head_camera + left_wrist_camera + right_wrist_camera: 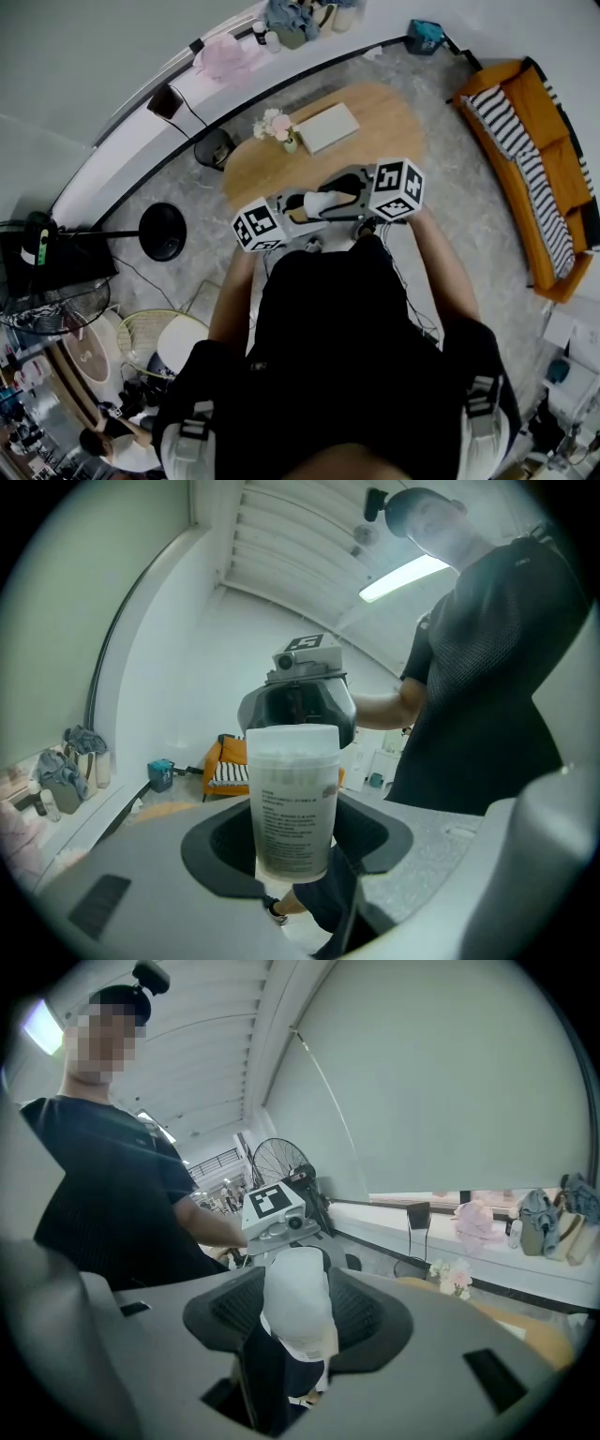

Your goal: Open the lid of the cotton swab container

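The cotton swab container (324,200) is a translucent plastic tub with a printed label, held in the air between both grippers in front of the person's body. In the left gripper view the container (292,803) stands between the jaws of my left gripper (292,860), which is shut on its lower body; its frosted lid (292,740) sits on top. My right gripper (298,1321) is shut on the container's lid end (296,1302). In the head view the left gripper (298,206) and right gripper (354,192) face each other along the container.
A round wooden table (375,117) lies just beyond the grippers, with a small flower vase (278,127) and a white flat box (329,127) on it. An orange sofa (525,141) stands right, a black floor lamp base (162,231) left, a long white ledge (178,103) behind.
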Available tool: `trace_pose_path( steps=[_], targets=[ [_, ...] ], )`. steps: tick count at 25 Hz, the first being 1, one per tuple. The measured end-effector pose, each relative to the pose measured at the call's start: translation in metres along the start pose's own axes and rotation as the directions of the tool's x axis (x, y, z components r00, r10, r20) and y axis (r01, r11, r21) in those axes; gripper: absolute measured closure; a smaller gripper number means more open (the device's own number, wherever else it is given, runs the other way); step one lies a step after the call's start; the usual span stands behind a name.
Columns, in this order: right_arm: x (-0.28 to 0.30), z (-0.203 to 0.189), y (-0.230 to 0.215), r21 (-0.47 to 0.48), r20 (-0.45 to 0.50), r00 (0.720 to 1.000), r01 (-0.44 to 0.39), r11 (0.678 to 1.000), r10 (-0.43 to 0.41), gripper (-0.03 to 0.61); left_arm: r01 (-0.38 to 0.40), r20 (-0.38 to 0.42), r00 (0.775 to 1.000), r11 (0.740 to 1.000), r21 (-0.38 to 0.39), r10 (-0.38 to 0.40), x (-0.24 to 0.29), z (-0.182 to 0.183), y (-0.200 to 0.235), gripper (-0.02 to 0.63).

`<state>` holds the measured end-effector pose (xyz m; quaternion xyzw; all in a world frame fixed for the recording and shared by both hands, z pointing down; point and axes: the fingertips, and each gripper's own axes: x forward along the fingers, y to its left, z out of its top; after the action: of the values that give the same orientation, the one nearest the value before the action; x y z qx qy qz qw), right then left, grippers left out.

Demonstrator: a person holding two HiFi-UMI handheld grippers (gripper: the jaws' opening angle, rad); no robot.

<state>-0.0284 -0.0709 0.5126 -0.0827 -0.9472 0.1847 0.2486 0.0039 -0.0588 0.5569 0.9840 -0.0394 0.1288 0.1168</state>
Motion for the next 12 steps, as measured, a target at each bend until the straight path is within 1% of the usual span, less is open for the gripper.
trace_pose_path(
  steps=[3,5,12],
  targets=[
    [-0.0004,0.0022,0.0013,0.054,0.045,0.998,-0.035,0.998,0.033,0.379,-0.01,-0.035,0.999,0.999,0.044,0.011,0.0038,-0.0027,-0.0004,0.403],
    [-0.0016,0.005,0.0009,0.071,0.065,0.997,-0.039,0.997,0.034,0.379,-0.004,-0.032,0.999,0.999,0.043,0.005,0.0056,-0.0017,-0.0007,0.405],
    [-0.0018,0.0062,0.0014,0.083,0.089,0.995,-0.056,0.995,0.048,0.379,-0.004,-0.026,1.0,0.999,0.05,0.006,0.0052,-0.0007,-0.0018,0.407]
  ],
)
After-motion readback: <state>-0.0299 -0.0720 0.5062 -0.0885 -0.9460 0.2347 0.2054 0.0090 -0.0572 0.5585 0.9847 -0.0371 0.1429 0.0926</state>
